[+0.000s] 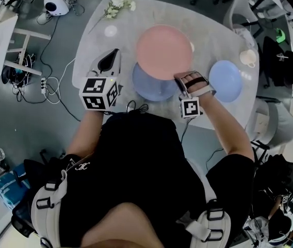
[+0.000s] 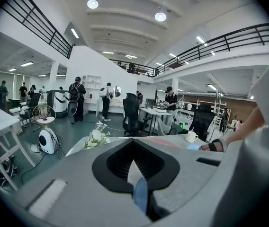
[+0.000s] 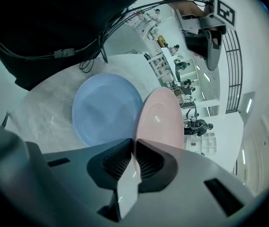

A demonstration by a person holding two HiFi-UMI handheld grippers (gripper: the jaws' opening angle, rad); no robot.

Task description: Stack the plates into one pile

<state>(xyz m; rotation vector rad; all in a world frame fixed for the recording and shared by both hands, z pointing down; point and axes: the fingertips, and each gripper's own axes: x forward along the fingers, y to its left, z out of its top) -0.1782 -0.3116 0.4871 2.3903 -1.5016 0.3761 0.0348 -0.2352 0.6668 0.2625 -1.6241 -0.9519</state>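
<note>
1. Right claw (image 3: 133,148): clamped on the rim of the pink plate (image 1: 162,50), one pad on each face, nothing else in the grip.
2. Left claw (image 1: 114,53): closed at the tips, holding nothing; hovering over the surface (image 1: 213,40) just left of the plates, touching neither.
3. Look of the pink plate: round, plain, glossy, pale salmon, shallow with a low raised rim.
4. Place: lifted over the middle of the surface, covering the far part of the blue plate (image 1: 151,91); contact between the two impossible to judge.
5. Blue plate: round, pale blue, flat on the surface near the person. Small blue plate (image 1: 225,80): same colour, apart to the right, near a cup (image 1: 248,57).
6. Pointing: round, so no long axis; gripped edge toward the person, free edge toward the flowers (image 1: 119,3) at the far side.
7. Head view only: pink plate as a near-full circle, plus small blue plate and flowers.
8. Right gripper view only: pink plate squeezed to a narrow oval running away from the jaws, far narrower than the blue plate beside it, hence at a slant to it.
9. Left gripper view only: pink plate as a thin strip beyond the tips, with a sliver of white and blue through the slit beneath them.
</note>
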